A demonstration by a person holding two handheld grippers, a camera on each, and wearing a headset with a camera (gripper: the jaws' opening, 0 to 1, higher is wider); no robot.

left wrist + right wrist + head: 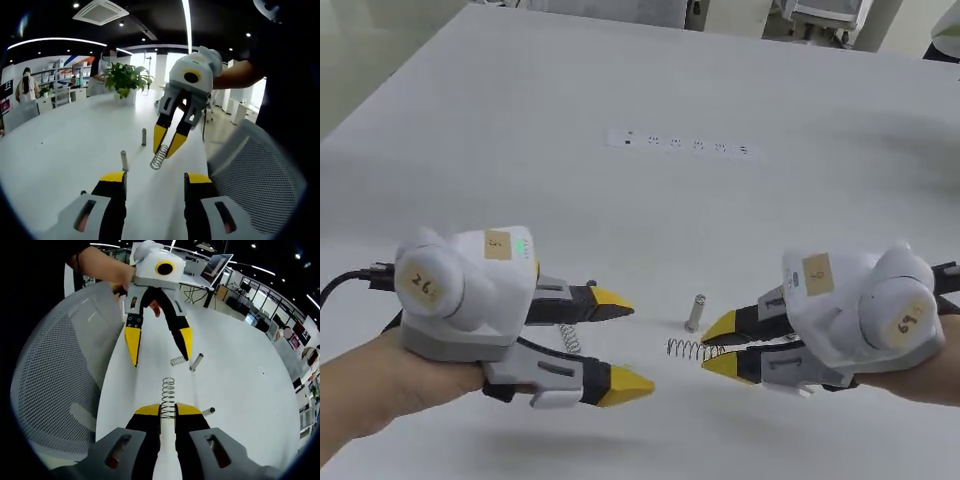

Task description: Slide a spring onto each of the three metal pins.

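The right gripper [168,411] has its jaws clamped on one end of a spring [168,390], so most of the coil juts free beyond the yellow tips with its open end forward, which I judge is meant for threading it over a pin. The left gripper [156,177] faces it with jaws spread wide and nothing between them, seemingly held ready to steady a pin or take the next coil. Between the two, a metal pin [696,312] stands upright and bare on the white worktop [520,120], towards the edge nearest the person and just beyond the held spring's tip. A loose spring [177,360] lies flat close by one of the left gripper's jaws. A second pin [208,412] sits nearer the right gripper; whether it carries a coil I cannot tell
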